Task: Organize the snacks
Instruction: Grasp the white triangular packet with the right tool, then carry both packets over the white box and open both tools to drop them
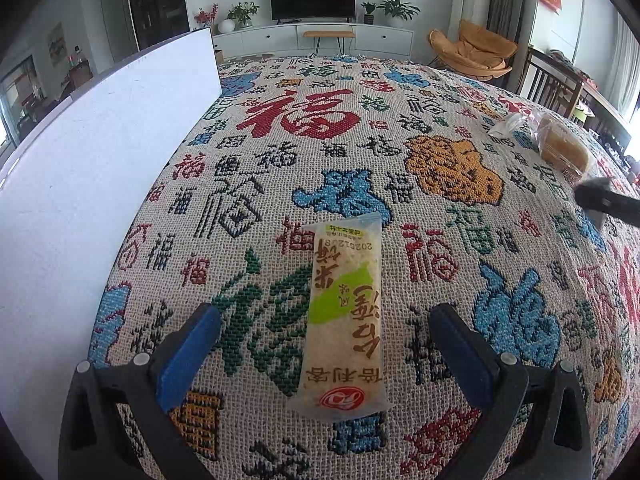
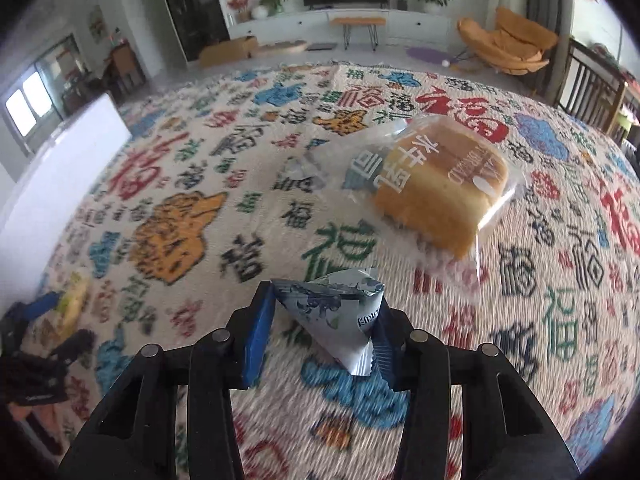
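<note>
A long rice-cracker packet (image 1: pixel 343 316) with a green patch is seen lying flat on the patterned tablecloth (image 1: pixel 440 128), directly ahead of the left gripper (image 1: pixel 326 350) and between its two blue-padded fingers (image 1: pixel 188 356), which are spread wide and kept clear of the wrapper on both sides. To the left of this gripper a white box (image 1: pixel 92 168) is stood upright on the table, and far off to its upper right a wrapped bread loaf (image 1: pixel 562 146) is visible near the cloth's edge. In the right wrist view, a small silver-blue triangular pouch (image 2: pixel 338 316) is clamped between the pads of the right gripper (image 2: pixel 326 330), the foil creased where it is pressed, and is held above the cloth. Ahead of this gripper and slightly to its right, the bread loaf (image 2: pixel 436 188) is seen in its clear printed bag, resting on the tablecloth (image 2: pixel 200 168). The white box (image 2: pixel 60 172) is seen far to its left.
</note>
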Available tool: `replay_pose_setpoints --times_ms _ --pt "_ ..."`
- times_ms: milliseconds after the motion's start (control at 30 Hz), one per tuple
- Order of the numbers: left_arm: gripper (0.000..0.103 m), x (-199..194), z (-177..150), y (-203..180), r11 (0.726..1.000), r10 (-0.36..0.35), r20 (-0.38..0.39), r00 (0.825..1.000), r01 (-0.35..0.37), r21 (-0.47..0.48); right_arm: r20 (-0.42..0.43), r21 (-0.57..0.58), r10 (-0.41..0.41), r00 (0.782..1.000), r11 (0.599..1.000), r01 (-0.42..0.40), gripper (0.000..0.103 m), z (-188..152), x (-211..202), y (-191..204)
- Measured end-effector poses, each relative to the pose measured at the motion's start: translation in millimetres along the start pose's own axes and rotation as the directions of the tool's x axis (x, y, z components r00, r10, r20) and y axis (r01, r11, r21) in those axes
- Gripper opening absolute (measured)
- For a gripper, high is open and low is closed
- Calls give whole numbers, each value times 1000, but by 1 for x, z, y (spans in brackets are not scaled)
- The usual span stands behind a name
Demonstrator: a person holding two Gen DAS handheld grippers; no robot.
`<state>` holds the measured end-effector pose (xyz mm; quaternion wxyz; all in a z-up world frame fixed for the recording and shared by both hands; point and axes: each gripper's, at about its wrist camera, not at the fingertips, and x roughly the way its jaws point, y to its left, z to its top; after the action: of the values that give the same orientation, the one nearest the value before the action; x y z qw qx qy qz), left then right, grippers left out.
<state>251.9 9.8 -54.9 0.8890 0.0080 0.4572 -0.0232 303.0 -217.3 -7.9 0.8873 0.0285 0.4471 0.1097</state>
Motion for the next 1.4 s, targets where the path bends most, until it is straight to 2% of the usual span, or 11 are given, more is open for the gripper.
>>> replay_pose_setpoints --times_ms 200,300,400,467,567,633,733,800,1400 --pt "103 0 0 0 1000 0 0 1000 0 0 61 16 114 992 993 -115 48 -55 -61 11" --pt "103 0 0 0 1000 0 0 1000 0 0 94 7 89 992 996 -90 48 -89 -77 18" --pt "103 0 0 0 1000 0 0 1000 0 0 95 7 52 994 999 -53 48 -107 -69 20" --pt "103 0 0 0 1000 0 0 1000 0 0 74 -11 32 997 999 -31 50 -112 -60 23" --pt "103 0 0 0 1000 0 0 1000 0 -1 86 -38 -6 996 999 9 55 -110 -59 29" --pt "103 0 0 0 1000 0 0 1000 0 -1 71 -52 -26 997 998 30 69 -111 -56 31" --pt "103 0 0 0 1000 0 0 1000 0 -1 42 -90 -68 997 993 71 73 -112 -50 37" --pt "103 0 0 0 1000 0 0 1000 0 -1 40 -108 -86 996 990 90 74 -112 -48 40" --pt "103 0 0 0 1000 0 1 1000 0 -1 37 -102 -74 997 992 78 76 -112 -48 39"
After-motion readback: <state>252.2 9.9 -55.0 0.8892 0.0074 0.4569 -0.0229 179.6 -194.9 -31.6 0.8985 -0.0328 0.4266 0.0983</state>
